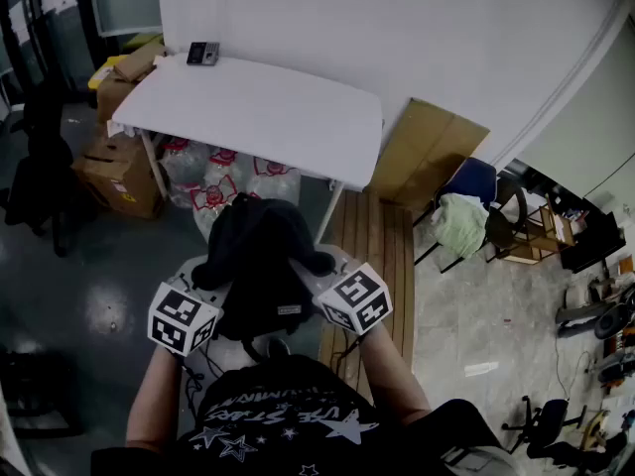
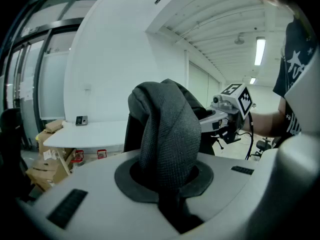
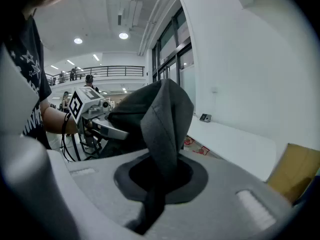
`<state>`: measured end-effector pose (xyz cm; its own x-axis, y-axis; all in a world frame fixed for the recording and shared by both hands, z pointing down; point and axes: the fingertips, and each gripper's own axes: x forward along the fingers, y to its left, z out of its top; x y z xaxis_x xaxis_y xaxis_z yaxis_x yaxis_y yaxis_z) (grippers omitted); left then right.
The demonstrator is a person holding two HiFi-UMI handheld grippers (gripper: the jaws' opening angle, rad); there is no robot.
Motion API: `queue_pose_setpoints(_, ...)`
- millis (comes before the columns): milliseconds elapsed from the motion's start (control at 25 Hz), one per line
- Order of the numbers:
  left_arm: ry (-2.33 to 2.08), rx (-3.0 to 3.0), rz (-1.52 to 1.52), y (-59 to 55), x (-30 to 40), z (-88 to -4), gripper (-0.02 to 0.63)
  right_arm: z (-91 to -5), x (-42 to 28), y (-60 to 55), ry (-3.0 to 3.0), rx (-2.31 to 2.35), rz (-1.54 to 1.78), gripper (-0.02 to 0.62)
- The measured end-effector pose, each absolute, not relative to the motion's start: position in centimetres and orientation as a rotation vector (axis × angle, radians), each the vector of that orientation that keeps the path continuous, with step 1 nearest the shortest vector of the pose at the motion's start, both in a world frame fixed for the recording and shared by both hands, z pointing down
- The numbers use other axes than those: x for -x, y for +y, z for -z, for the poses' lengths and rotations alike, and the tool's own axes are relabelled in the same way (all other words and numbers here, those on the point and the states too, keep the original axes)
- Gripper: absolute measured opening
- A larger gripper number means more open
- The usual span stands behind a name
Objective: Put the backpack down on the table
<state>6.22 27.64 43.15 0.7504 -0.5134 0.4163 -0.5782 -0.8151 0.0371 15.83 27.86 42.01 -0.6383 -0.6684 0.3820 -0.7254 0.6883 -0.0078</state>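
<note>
A black backpack (image 1: 260, 261) hangs in the air between my two grippers, in front of the white table (image 1: 248, 112) and short of its near edge. My left gripper (image 1: 210, 288) is shut on a dark mesh strap of the backpack (image 2: 167, 134); the strap rises out of the closed jaws and folds over. My right gripper (image 1: 316, 284) is shut on the other strap (image 3: 162, 129) in the same way. Each gripper view shows the other gripper beyond the bag. The bag's lower part is hidden behind the grippers.
A small dark device (image 1: 203, 54) lies at the table's far left corner. Cardboard boxes (image 1: 117, 172) and plastic bags (image 1: 213, 181) sit under and left of the table. A flat cardboard sheet (image 1: 427, 152) leans on the wall at right, with a chair (image 1: 466, 216) beyond.
</note>
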Motion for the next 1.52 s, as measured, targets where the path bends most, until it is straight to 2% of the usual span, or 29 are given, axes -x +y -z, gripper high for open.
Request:
queue_pose_setpoints(520, -0.895, -2.751, -0.567, 26.9, -6.2, -43.0, 0.054, -41.9, -15.9, 26.9, -2.556, -1.046, -0.202, 0.014)
queue_pose_setpoints(1160, -0.949, -2.681, -0.612, 23.5, -9.8, -44.5, 0.054, -43.3, -19.5, 22.4, -2.593, -0.969, -0.221, 0.015)
queue_pose_setpoints(1520, -0.970, -2.633, -0.656, 21.8, -7.9, -45.5, 0.054, -44.4, -17.4, 20.3, -2.592, -0.936, -0.263, 0.015)
